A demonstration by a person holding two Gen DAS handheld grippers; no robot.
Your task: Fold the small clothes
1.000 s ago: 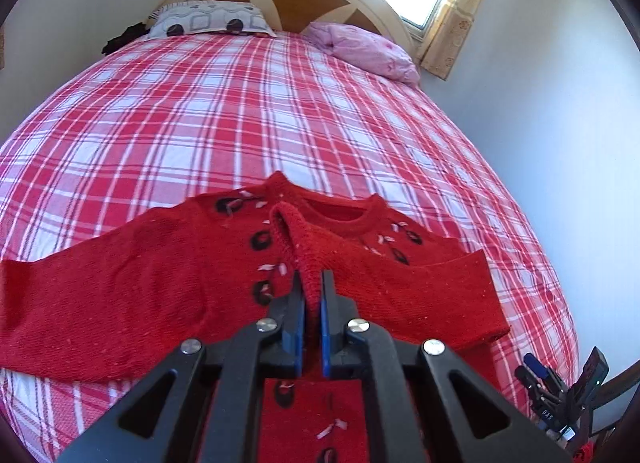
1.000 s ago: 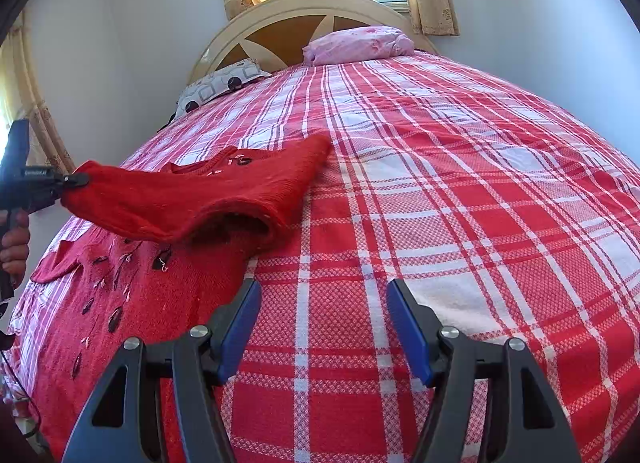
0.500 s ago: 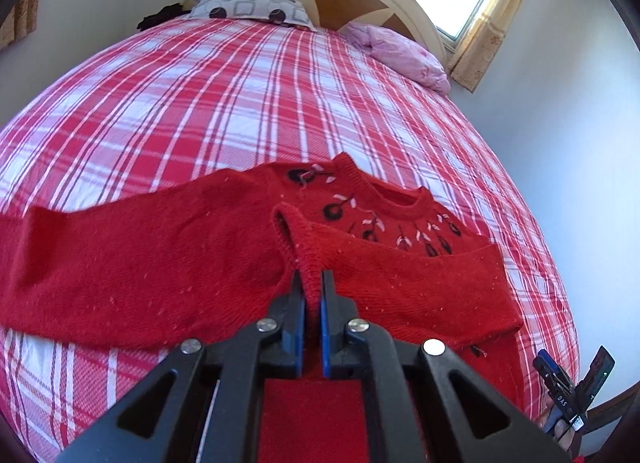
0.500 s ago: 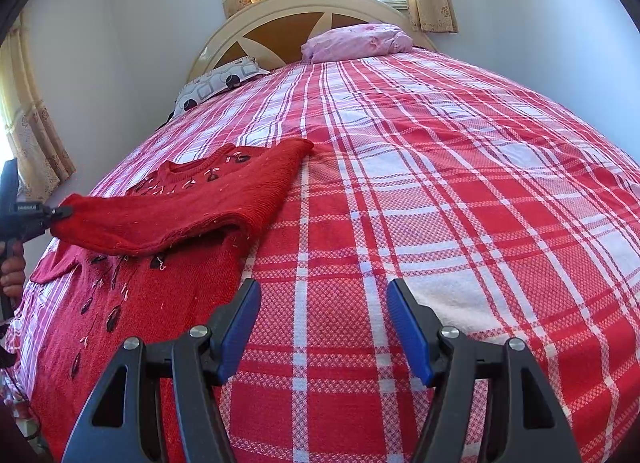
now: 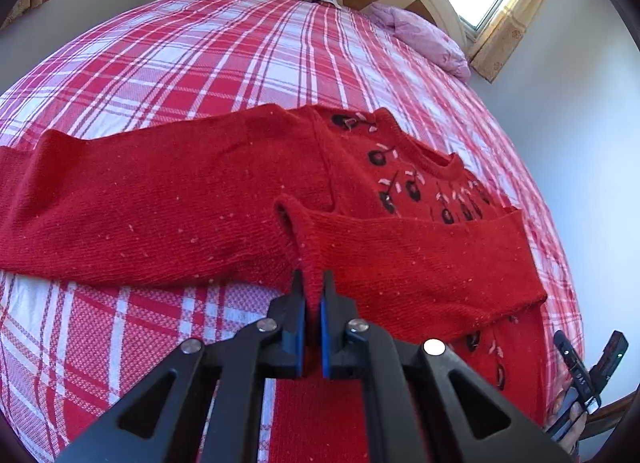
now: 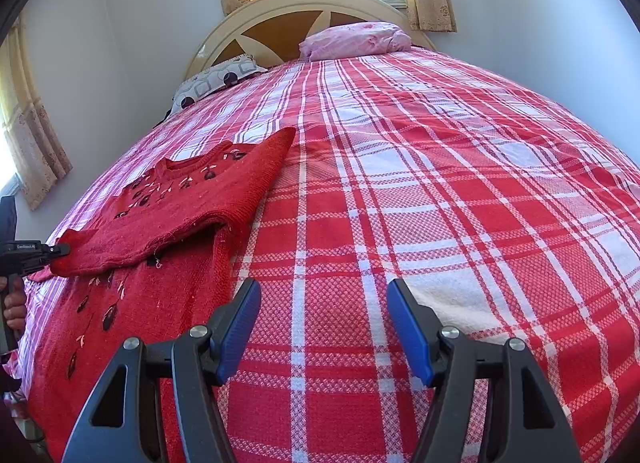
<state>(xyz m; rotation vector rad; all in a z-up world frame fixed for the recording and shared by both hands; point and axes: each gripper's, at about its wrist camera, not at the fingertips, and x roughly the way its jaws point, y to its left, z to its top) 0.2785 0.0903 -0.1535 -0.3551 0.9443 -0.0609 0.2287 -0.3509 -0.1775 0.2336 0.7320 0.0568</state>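
Sleeve cuff [image 5: 310, 263] is pinched between the closed fingers of the left gripper [image 5: 313, 283]. Since a second ago it has been drawn across the sweater [image 5: 168, 199] toward 9 o'clock and lowered onto the chest. Right gripper [image 6: 323, 327] is held wide, empty, over the bedspread [image 6: 460, 191]. Sleeve fold is judged nearly laid.

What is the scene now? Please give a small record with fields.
surface: bed with red plaid sheet
garment: red sweater, lying flat on the sheet
left hand-held gripper: shut on sweater cuff, sleeve folded across the body
right hand-held gripper: open, holds nothing, above bare sheet beside the sweater
pillows: pink pillow, patterned pillow, at the headboard
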